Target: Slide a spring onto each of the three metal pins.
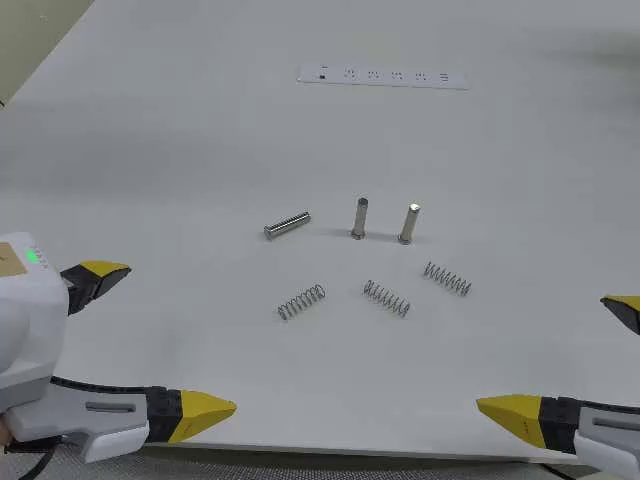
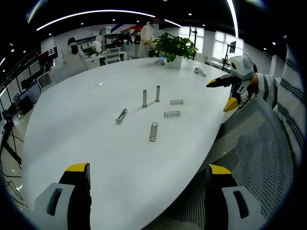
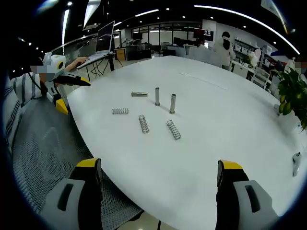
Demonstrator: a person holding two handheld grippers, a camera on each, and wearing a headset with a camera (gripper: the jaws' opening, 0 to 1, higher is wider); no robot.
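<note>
Left gripper (image 1: 160,340): over the near edge of the white tabletop (image 1: 180,140), on the left side.
Left fingers (image 1: 205,407): yellow-tipped, spread wide apart, holding nothing and touching none of the parts.
Right gripper (image 1: 560,355): over the near edge of the tabletop, on the right side.
Right fingers (image 1: 512,408): yellow-tipped, spread just as wide, holding nothing.
Lying pin (image 1: 287,226): a short silver metal pin with a flat head, on its side near the middle of the tabletop, leftmost of the three.
Middle pin (image 1: 360,217): the same silver metal kind, standing upright on its head, beside the lying pin but apart from it.
Right pin (image 1: 409,223): also upright on its head, near the middle pin, not touching it.
Left spring (image 1: 301,301): a small coiled steel wire spring lying flat, between the lying pin and the near edge.
Middle spring (image 1: 386,297): lying flat, on the near side of the two upright pins.
Right spring (image 1: 446,278): lying flat, on the near side of the right pin and slightly to its right.
Springs and pins: all apart from one another, and no spring sits on a pin. The springs lie closer to the grippers than the pins do.
Socket panel (image 1: 383,76): a flat white strip of outlets set into the tabletop toward the far edge, well beyond the pins.
Potted plant (image 2: 175,45): green and leafy, at one end of the tabletop in the left gripper view.
Laptop (image 3: 104,40): open, beyond the tabletop's edge in the right gripper view.
</note>
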